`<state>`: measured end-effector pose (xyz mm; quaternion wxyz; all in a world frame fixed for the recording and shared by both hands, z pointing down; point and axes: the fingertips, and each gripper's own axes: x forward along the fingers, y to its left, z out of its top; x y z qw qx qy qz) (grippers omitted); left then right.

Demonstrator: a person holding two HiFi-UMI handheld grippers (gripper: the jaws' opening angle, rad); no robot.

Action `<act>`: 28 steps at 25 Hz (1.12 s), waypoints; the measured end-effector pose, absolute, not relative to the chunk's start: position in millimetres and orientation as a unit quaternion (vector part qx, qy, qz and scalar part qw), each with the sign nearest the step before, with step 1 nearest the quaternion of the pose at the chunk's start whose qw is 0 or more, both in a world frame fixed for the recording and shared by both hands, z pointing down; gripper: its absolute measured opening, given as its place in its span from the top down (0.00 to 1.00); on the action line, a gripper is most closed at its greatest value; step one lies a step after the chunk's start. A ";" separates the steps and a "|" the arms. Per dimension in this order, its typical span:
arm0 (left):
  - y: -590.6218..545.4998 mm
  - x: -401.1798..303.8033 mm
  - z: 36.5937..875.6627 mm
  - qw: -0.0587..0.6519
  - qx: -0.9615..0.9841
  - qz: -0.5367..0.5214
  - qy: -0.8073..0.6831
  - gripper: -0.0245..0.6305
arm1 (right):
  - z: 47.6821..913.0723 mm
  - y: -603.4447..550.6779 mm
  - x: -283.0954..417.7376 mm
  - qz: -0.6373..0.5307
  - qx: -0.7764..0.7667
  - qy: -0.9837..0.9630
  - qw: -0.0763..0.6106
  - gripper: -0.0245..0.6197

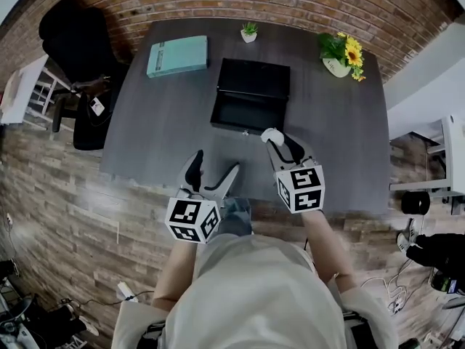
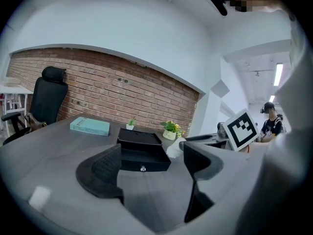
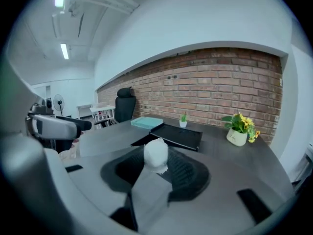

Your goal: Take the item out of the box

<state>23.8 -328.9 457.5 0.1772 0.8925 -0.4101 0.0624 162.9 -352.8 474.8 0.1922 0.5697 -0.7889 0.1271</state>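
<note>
The white wad (image 3: 156,154), crumpled paper or tissue as far as I can judge, sits between the jaws of my right gripper (image 1: 280,141), which are clamped on it from both sides. In the head view it shows at the jaw tips, over the table (image 1: 152,122), just in front of the black box (image 1: 236,127) and outside it.

I expect it to be very light and soft. It gives under the pads, it is not slippery, and it will not break. The best hold is across its thick middle, as it is taken now, because a loose edge could pull free.

The box stands open with its lid tilted back, and its tray looks empty to me. The white pot (image 1: 336,67) holds yellow flowers, and the small pot (image 1: 249,36) holds a green plant.

My left gripper (image 1: 214,167) has its jaws apart, with nothing between them.
</note>
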 end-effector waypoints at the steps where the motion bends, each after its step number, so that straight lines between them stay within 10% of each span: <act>1: -321.8 24.1 456.9 0.176 0.893 0.061 -0.410 0.37 | 471.4 -345.1 162.1 0.125 0.570 -0.790 0.187 0.72; 28: -161.4 11.9 437.3 0.144 0.898 0.035 -0.414 0.37 | 418.6 -154.1 141.5 0.061 0.577 -0.808 0.101 0.72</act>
